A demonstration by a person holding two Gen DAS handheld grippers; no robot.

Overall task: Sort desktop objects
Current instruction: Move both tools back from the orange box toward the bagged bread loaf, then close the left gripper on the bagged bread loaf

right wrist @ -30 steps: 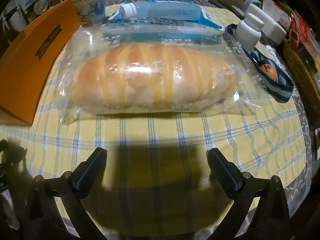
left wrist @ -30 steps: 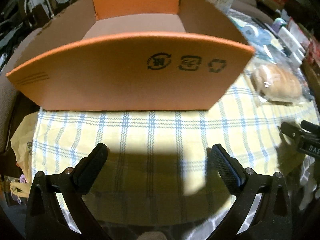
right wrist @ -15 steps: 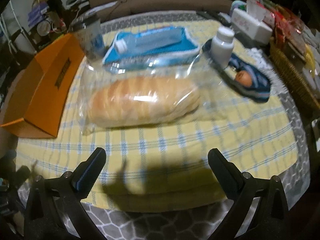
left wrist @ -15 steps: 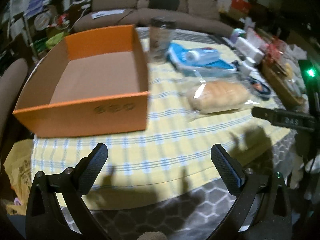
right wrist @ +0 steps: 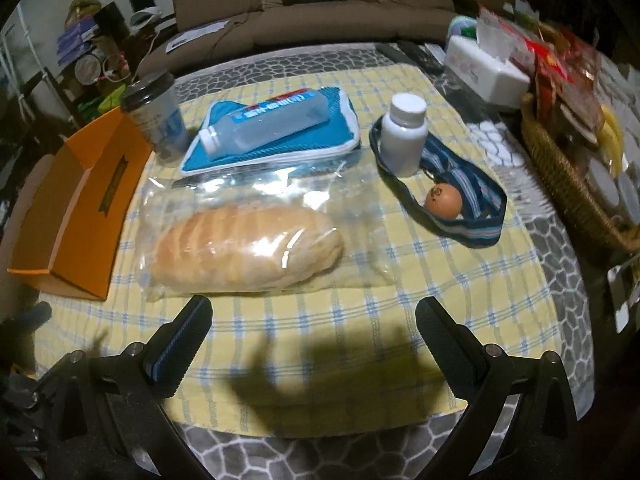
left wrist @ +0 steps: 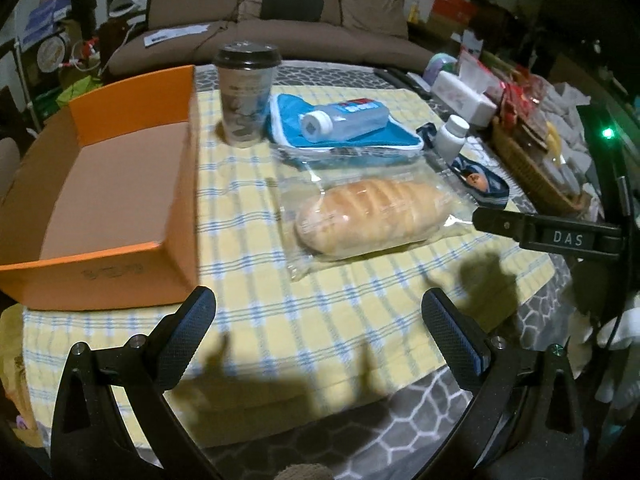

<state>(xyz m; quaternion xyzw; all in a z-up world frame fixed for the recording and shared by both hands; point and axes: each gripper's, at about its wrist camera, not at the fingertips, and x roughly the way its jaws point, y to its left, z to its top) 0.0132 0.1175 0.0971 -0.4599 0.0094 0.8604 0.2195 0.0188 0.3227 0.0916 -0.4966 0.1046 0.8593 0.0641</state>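
An empty orange cardboard box [left wrist: 100, 184] [right wrist: 76, 208] sits at the left of the yellow checked cloth [left wrist: 320, 312]. A bagged bread loaf [left wrist: 372, 220] [right wrist: 248, 248] lies mid-table. Behind it a clear bottle [left wrist: 344, 120] [right wrist: 268, 120] rests on a blue pouch [right wrist: 320, 140], beside a lidded paper cup [left wrist: 246, 92] [right wrist: 154, 116]. A white pill bottle [right wrist: 402, 134] and an egg [right wrist: 443, 200] sit on a striped band [right wrist: 480, 228]. My left gripper [left wrist: 318, 312] and right gripper [right wrist: 314, 320] both hover open over the cloth's near edge, holding nothing.
A wicker basket [right wrist: 560, 184] of snacks and a white tissue box [right wrist: 484, 68] crowd the right side. A brown sofa [left wrist: 260, 28] stands behind the table. The other gripper's black body [left wrist: 552, 236] shows at the right of the left wrist view.
Both grippers have pulled back and risen from the table. The box and the loaf, close up a second ago, now sit farther off with the whole tabletop in view. Jaws stay open.
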